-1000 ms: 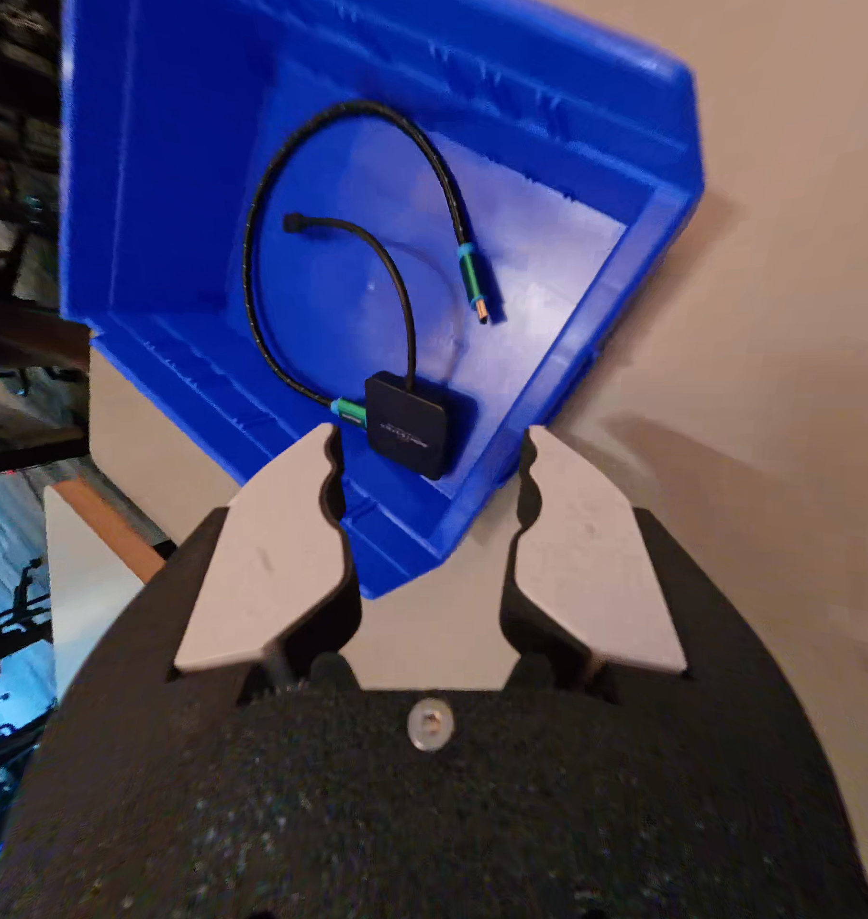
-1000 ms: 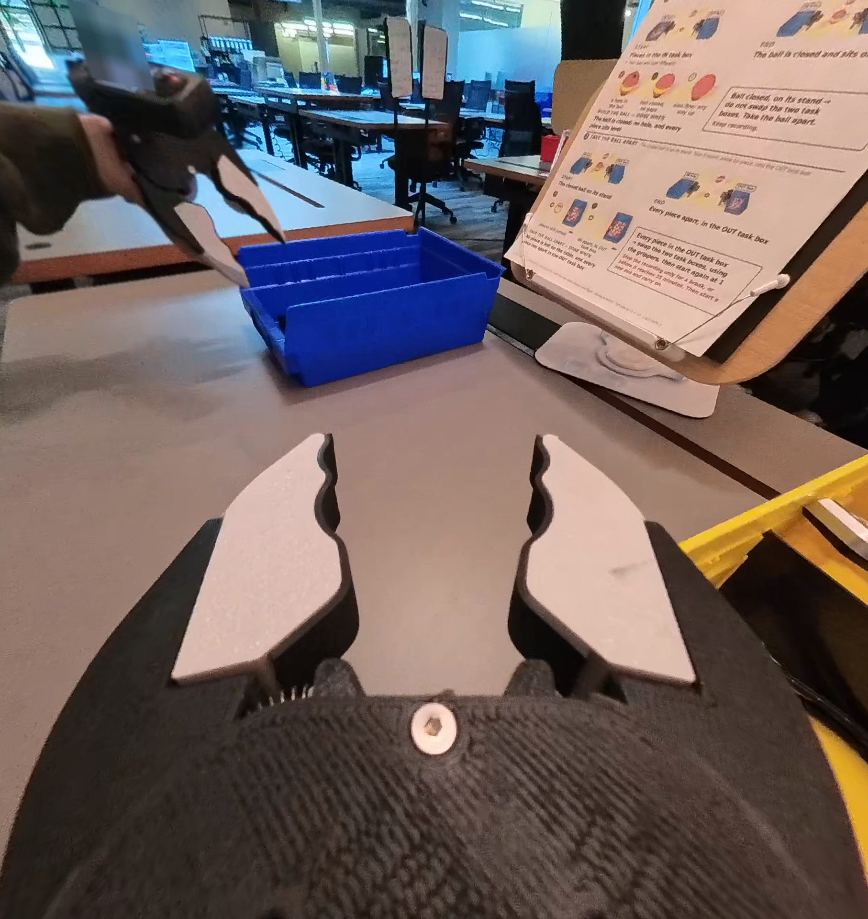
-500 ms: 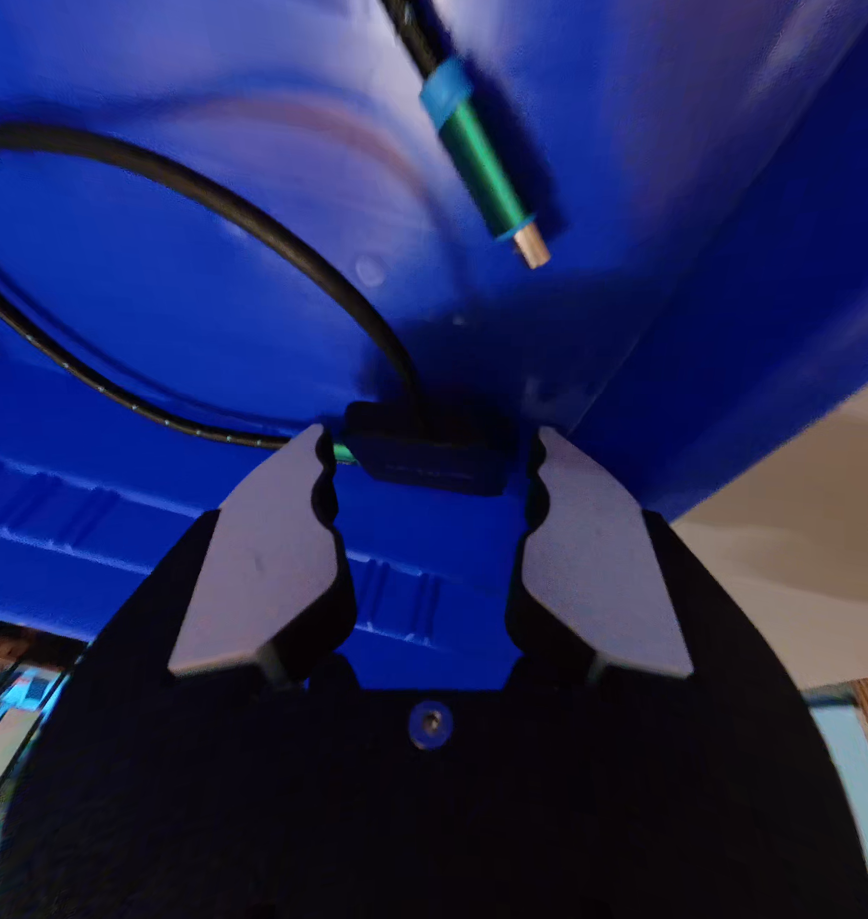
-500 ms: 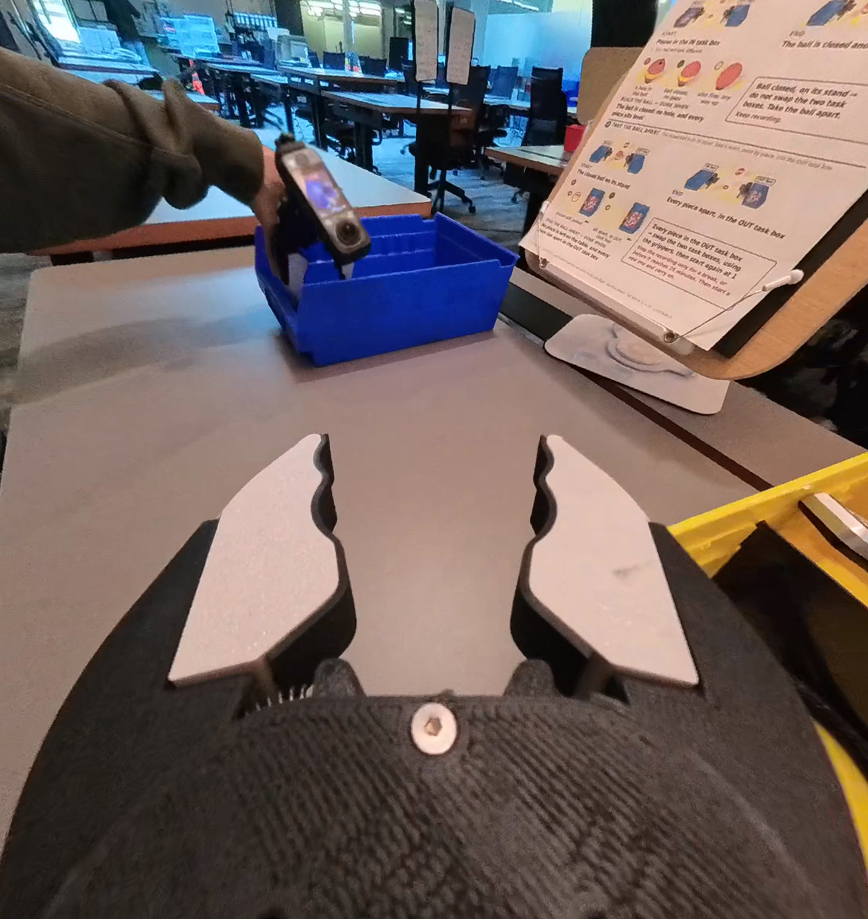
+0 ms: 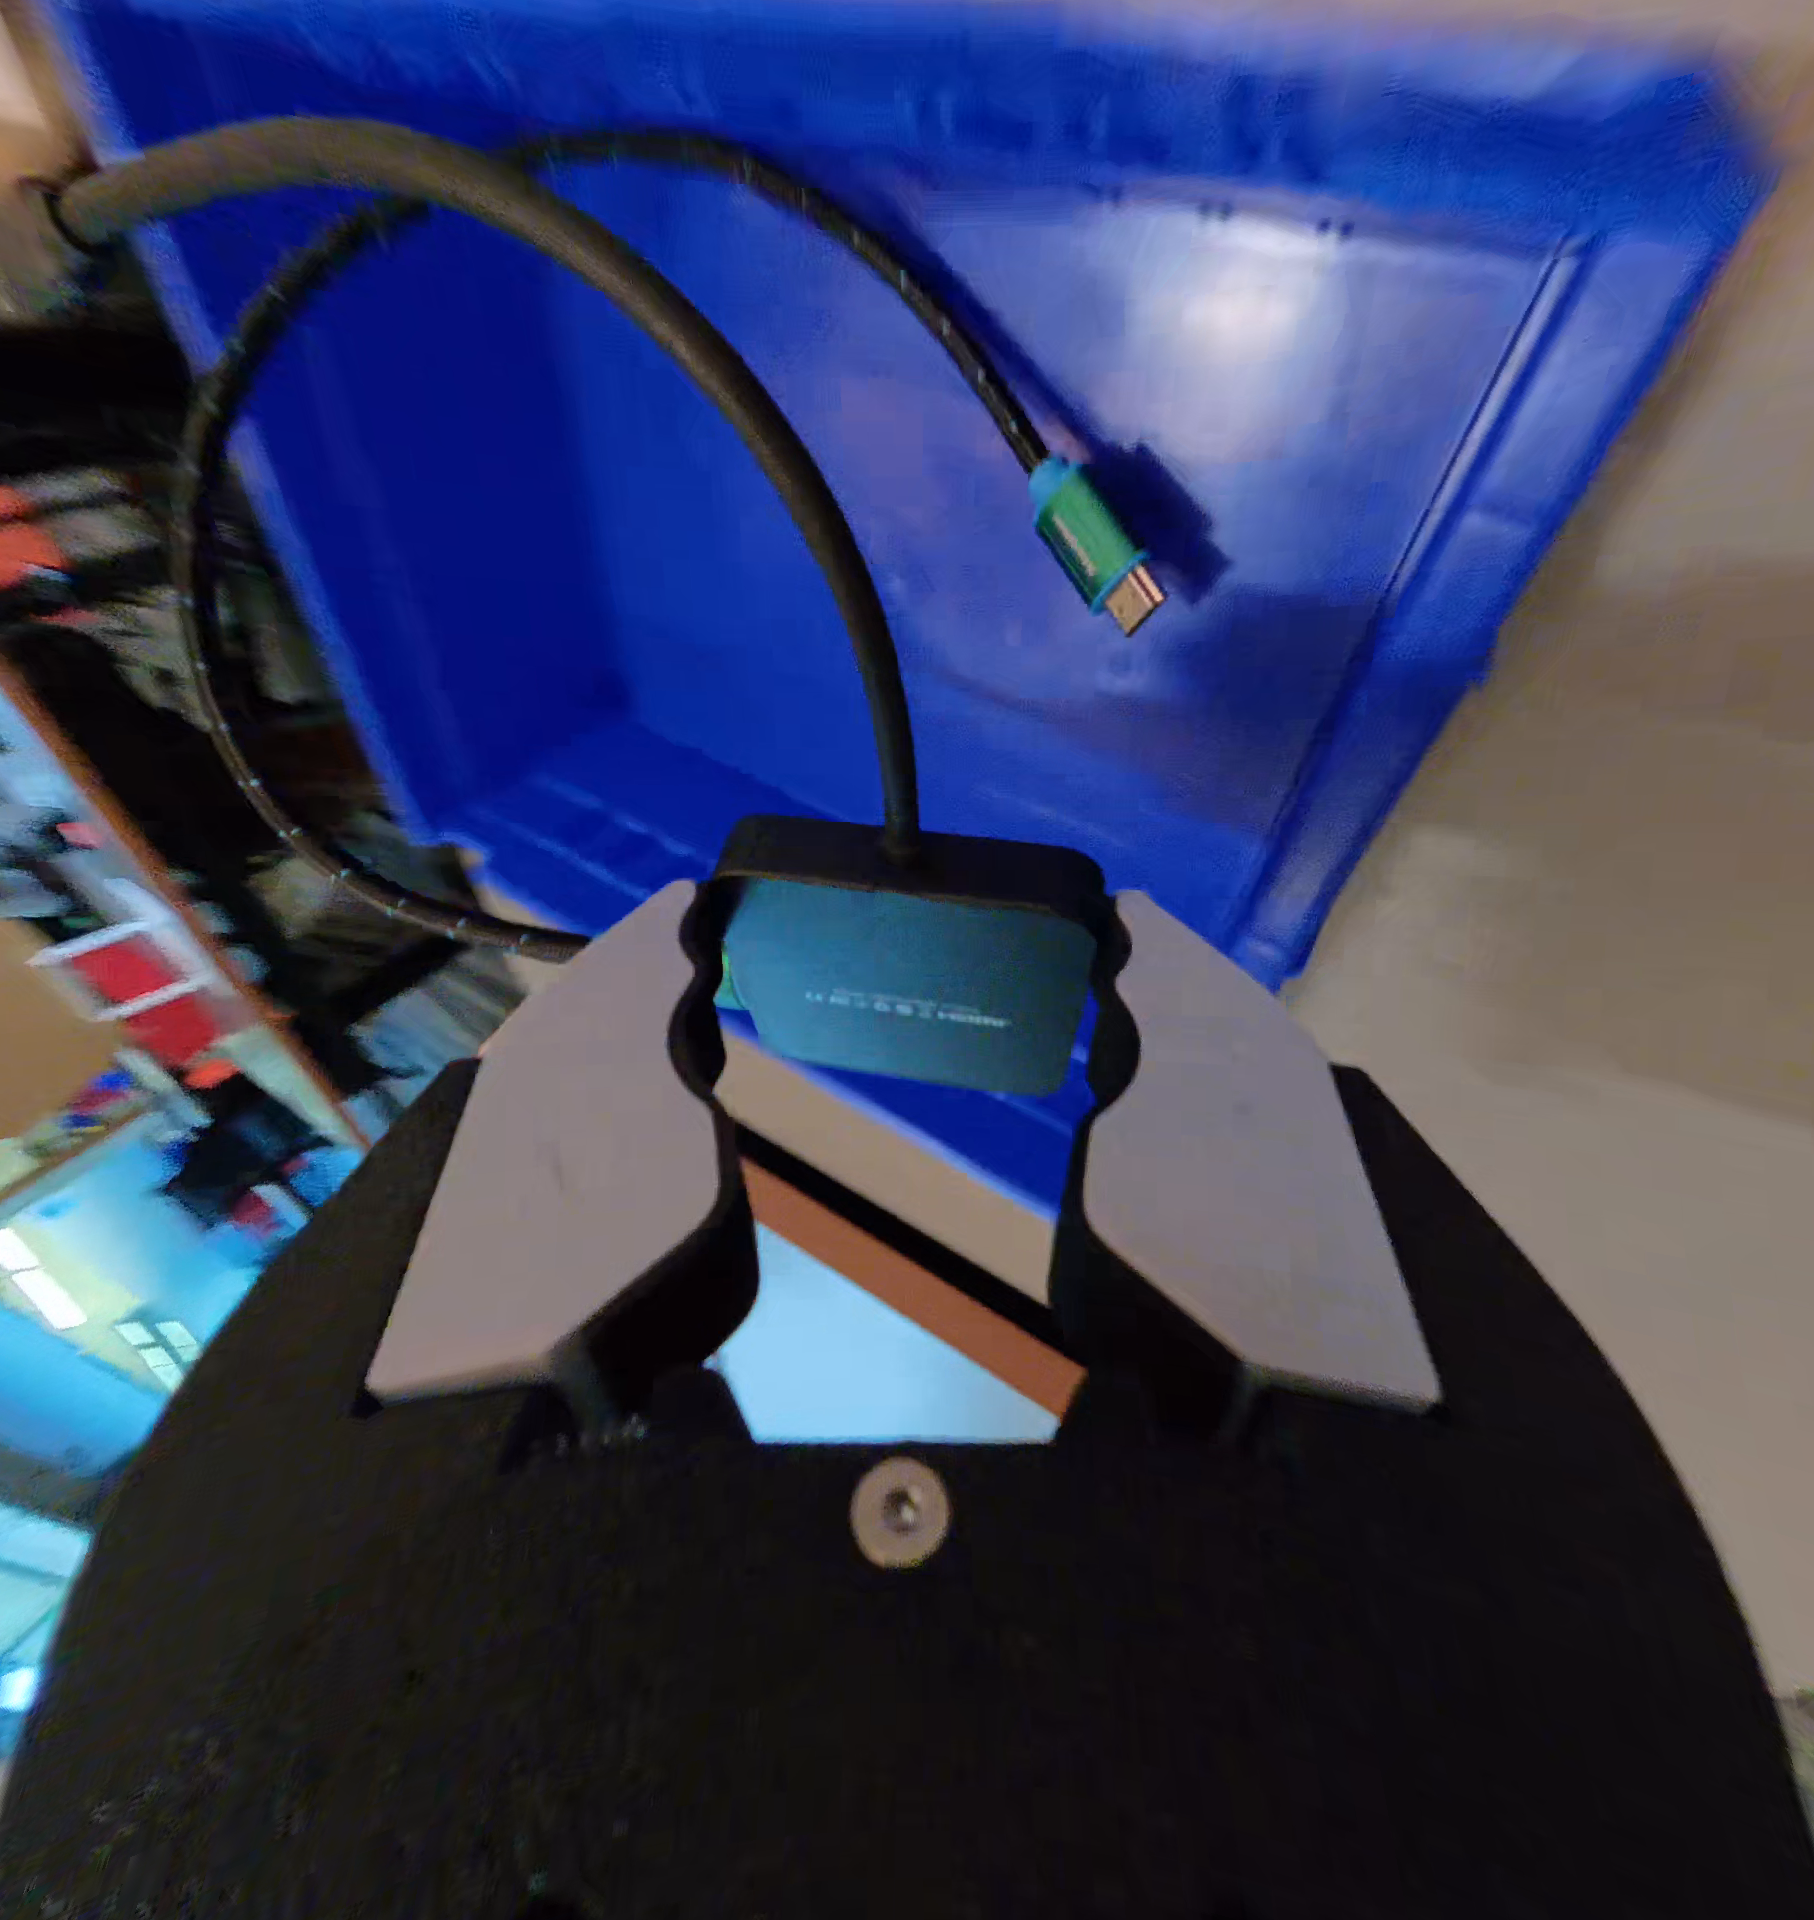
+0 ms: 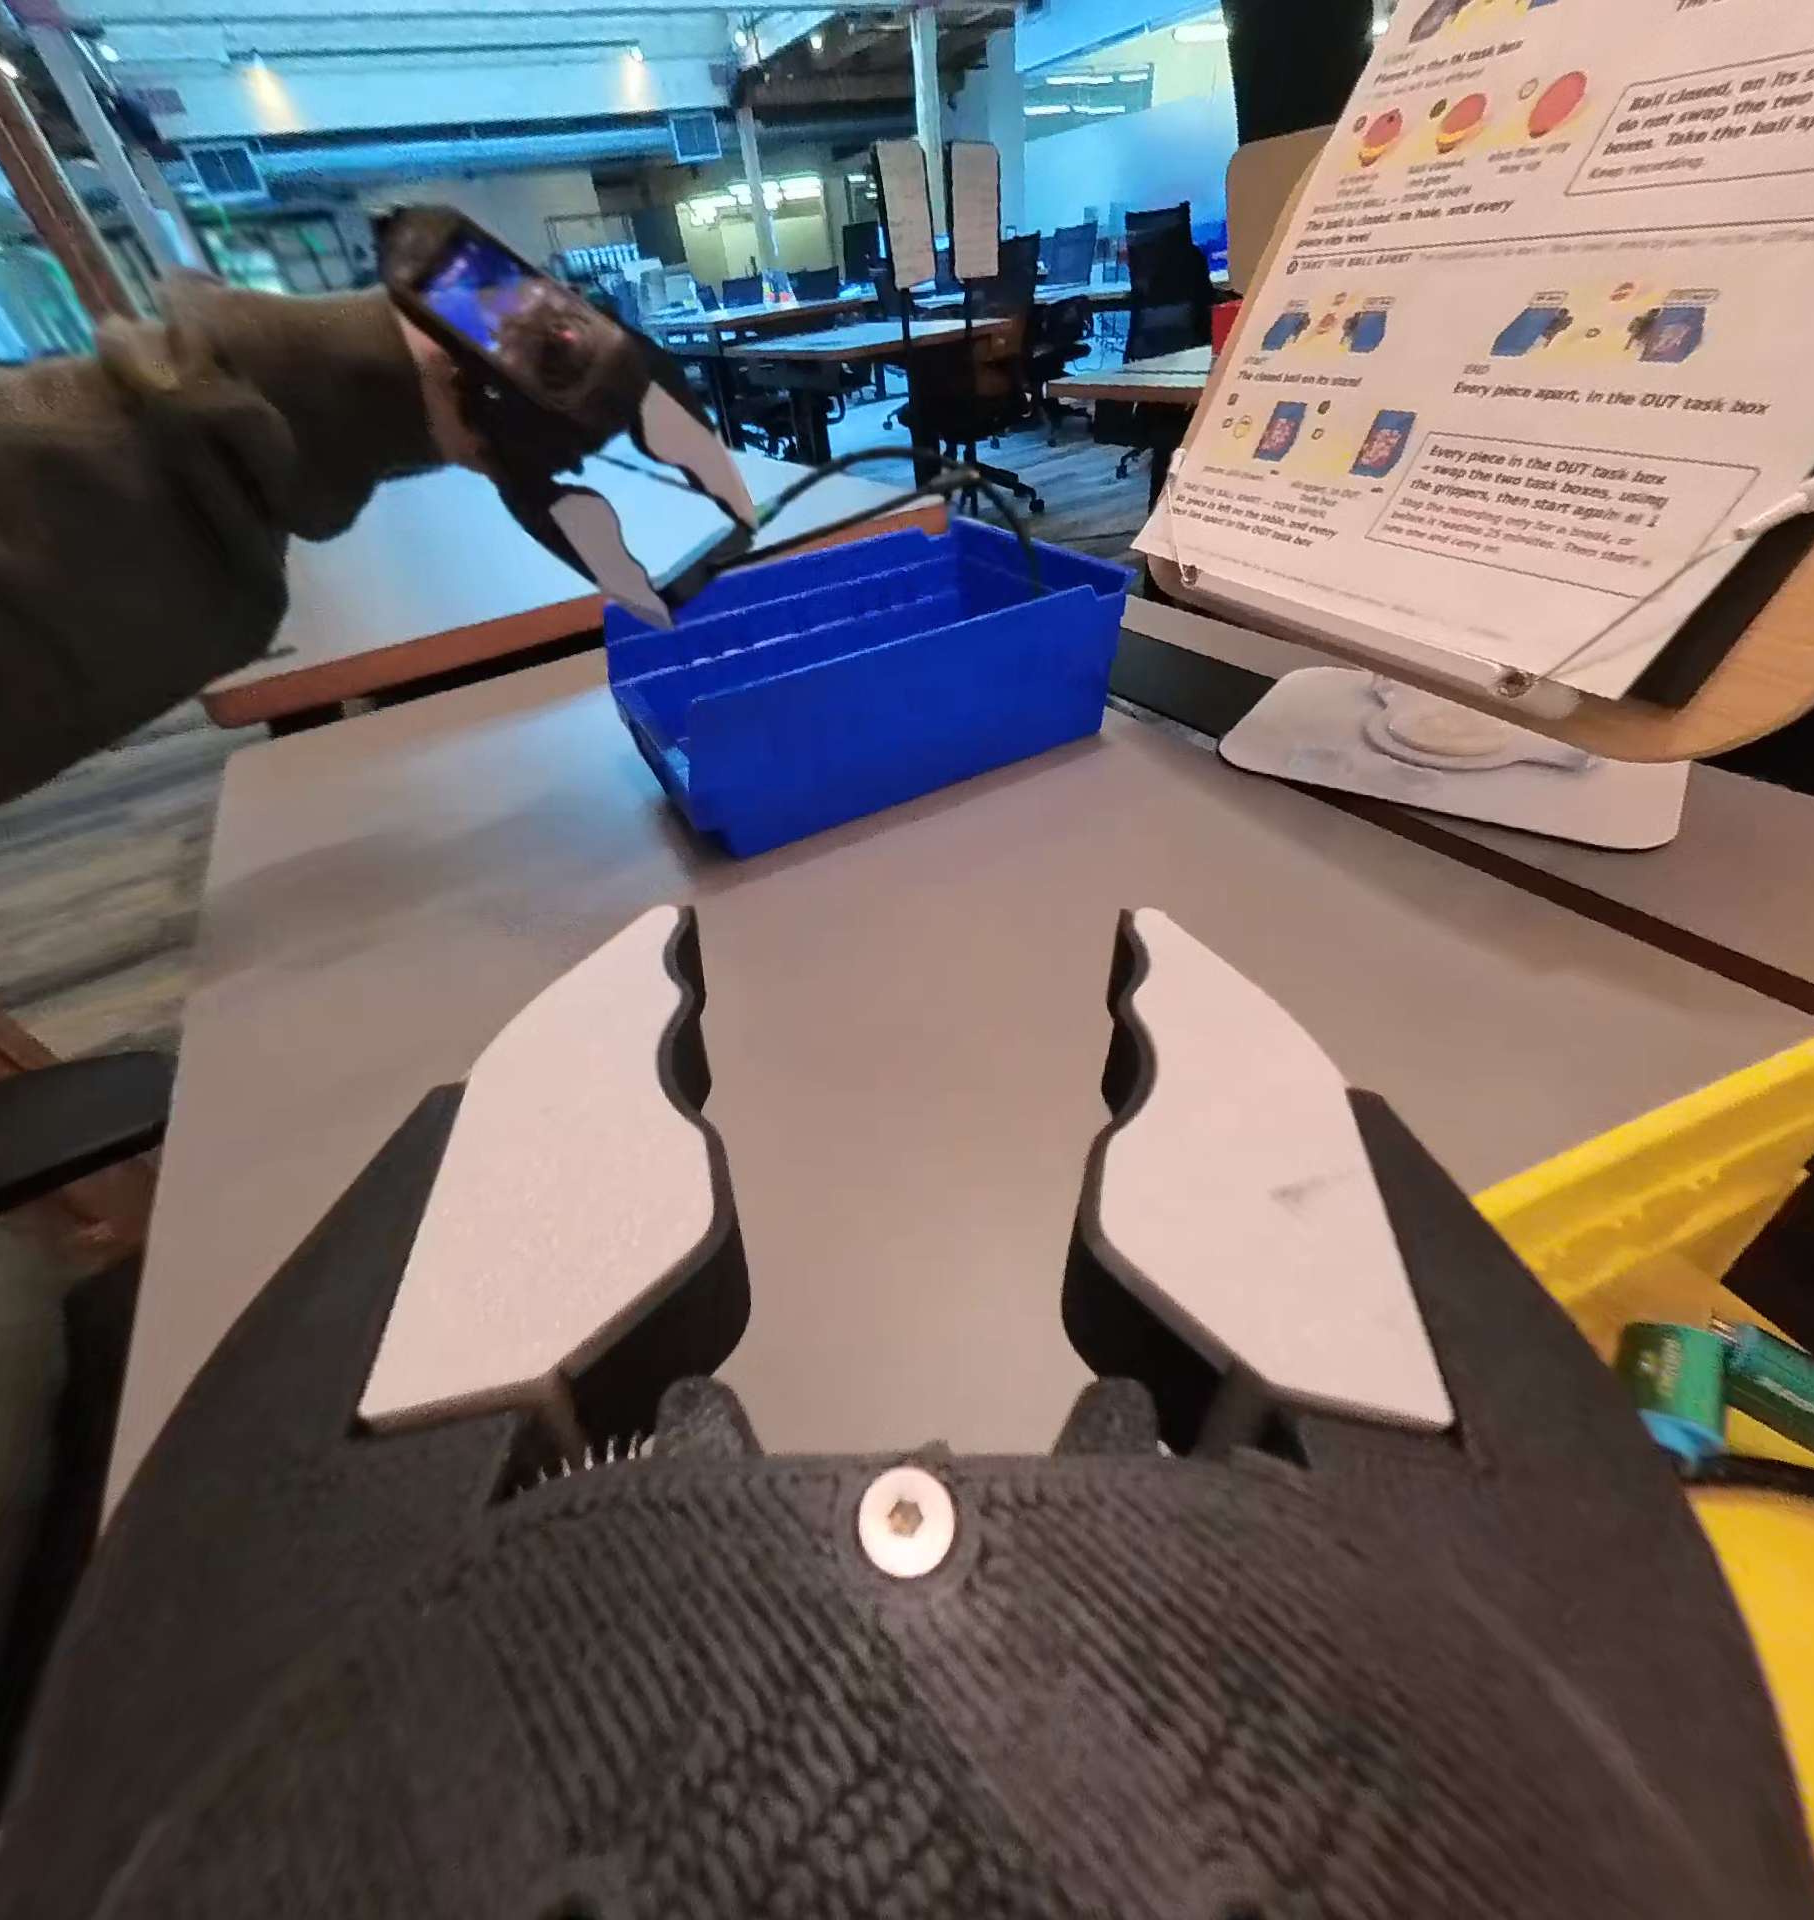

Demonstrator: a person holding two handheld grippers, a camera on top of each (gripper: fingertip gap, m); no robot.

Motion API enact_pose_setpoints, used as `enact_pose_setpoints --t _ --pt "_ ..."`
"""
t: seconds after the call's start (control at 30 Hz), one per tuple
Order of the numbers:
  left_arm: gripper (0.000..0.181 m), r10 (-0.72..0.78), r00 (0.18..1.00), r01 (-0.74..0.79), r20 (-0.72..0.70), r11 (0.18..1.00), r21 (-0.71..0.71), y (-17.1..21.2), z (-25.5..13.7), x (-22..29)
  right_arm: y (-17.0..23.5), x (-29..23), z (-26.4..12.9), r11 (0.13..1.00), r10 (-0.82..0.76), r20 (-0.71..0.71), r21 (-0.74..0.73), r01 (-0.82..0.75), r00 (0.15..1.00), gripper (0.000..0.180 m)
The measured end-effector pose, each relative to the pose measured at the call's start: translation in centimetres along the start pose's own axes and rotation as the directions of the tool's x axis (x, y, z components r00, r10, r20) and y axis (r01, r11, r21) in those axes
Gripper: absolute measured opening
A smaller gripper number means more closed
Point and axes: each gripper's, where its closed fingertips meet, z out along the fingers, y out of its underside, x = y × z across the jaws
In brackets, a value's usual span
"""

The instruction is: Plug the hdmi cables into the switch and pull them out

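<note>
My left tongs (image 5: 908, 987) are clamped on the one black switch (image 5: 908, 997), gripping it by its two side edges and holding it up over the near rim of the blue bin (image 5: 1485, 436). I count two leads running off the switch. One is its own smooth black pigtail (image 5: 757, 416), which leaves the far edge and arches up and away to the left. The other is a braided hdmi cable (image 5: 217, 665) whose green plug sits in the switch's left side beside my left finger; it loops round and ends in a second green plug (image 5: 1090, 540) with a gold tip, which hangs free above the bin floor.

From the right wrist view I see the same scene from across the desk (image 6: 882, 1018): the left tongs (image 6: 674, 561), held by a person's sleeved arm (image 6: 124, 499), are lifted just above the bin's (image 6: 882, 707) left rim, with cable trailing down inside it.

My right tongs (image 6: 905, 997) stand wide apart with nothing between them, low over the bare desk and well apart from the bin. At my right there is one yellow bin (image 6: 1630, 1195), and in it two green plugs (image 6: 1734, 1382) lying side by side. One instruction sheet on a stand (image 6: 1526, 364) is beyond it.
</note>
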Motion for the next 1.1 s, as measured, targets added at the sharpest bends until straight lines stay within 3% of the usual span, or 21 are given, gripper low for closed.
enact_pose_setpoints --t 0.03,0.2,0.33,0.5,0.57,0.6,0.67,0.83,0.87,0.9,0.93,0.97,1.1 --pt "0.068 0.023 0.998 -0.024 0.054 1.0 0.019 -0.9 -2.0 -0.3 -0.2 -0.3 0.3 1.0 0.022 0.008 0.009 -0.022 1.0 0.075" --pt "0.067 0.11 0.964 -0.156 0.243 0.971 0.182 -8.0 -9.5 1.4 -0.5 -2.6 2.5 0.985 0.165 0.085 0.042 -0.169 0.983 0.075" --pt "0.068 0.105 0.942 -0.213 0.318 0.92 0.328 -14.0 -12.1 4.3 -0.6 -6.4 4.7 0.974 0.213 0.173 0.034 -0.222 0.962 0.069" --pt "0.067 0.066 0.941 -0.228 0.333 0.848 0.478 -19.3 -15.3 6.9 -1.6 -7.8 5.5 0.972 0.196 0.149 0.104 -0.213 0.969 0.065" --pt "0.067 0.07 0.93 -0.254 0.359 0.831 0.495 -20.6 -16.7 7.5 -1.3 -7.9 5.4 0.978 0.192 0.133 0.06 -0.201 0.972 0.058" --pt "0.067 0.065 0.925 -0.262 0.374 0.821 0.507 -21.2 -17.4 7.6 -0.5 -7.9 5.5 0.976 0.216 0.13 0.003 -0.218 0.968 0.066" --pt "0.067 0.033 0.919 -0.265 0.394 0.792 0.55 -22.1 -18.7 7.6 -0.1 -9.3 5.6 0.948 0.318 0.258 -0.051 -0.315 0.913 0.072" --pt "0.066 -0.048 0.937 -0.23 0.347 0.66 0.715 -25.0 -21.0 8.9 -3.8 -10.3 4.7 0.812 0.452 0.479 0.128 -0.57 0.752 0.069" --pt "0.066 -0.061 0.935 -0.224 0.35 0.663 0.714 -25.2 -20.9 8.8 -4.5 -10.7 4.3 0.785 0.454 0.534 0.138 -0.604 0.713 0.064" --pt "0.066 -0.081 0.934 -0.21 0.348 0.663 0.718 -25.3 -20.8 8.7 -4.9 -10.9 4.0 0.77 0.451 0.562 0.147 -0.621 0.693 0.047" --pt "0.066 -0.095 0.935 -0.197 0.341 0.66 0.725 -25.5 -20.6 8.6 -5.1 -11.0 3.7 0.768 0.435 0.576 0.164 -0.619 0.693 0.028" --pt "0.066 -0.104 0.937 -0.184 0.333 0.664 0.725 -25.6 -20.3 8.6 -5.1 -10.8 3.7 0.767 0.43 0.565 0.183 -0.615 0.704 0.02" --pt "0.067 -0.126 0.941 -0.141 0.315 0.698 0.702 -25.9 -19.0 8.5 -3.6 -10.0 4.8 0.805 0.443 0.462 0.173 -0.568 0.769 0.034"
